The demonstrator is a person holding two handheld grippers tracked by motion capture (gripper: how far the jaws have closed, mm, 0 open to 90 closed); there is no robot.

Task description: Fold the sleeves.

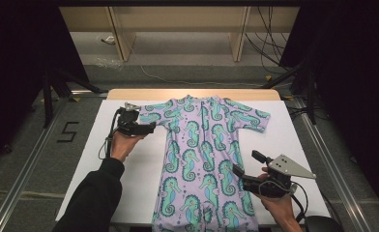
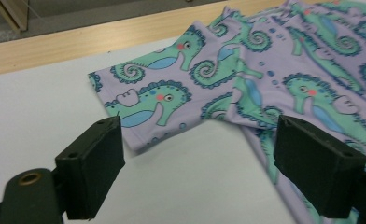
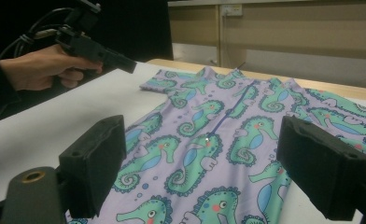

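Beside the romper's (image 1: 204, 154) sleeve, left gripper (image 2: 197, 161) fingers wide, empty, right gripper (image 3: 202, 168) seemingly wide too, holding nothing.

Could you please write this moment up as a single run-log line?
garment: seahorse-print suit flat on white table | left gripper: open, at short sleeve, not touching | right gripper: open, beside suit body

Smooth cloth romper (image 1: 202, 159); matt white tabletop (image 1: 129, 164); wooden edge (image 1: 129, 93).
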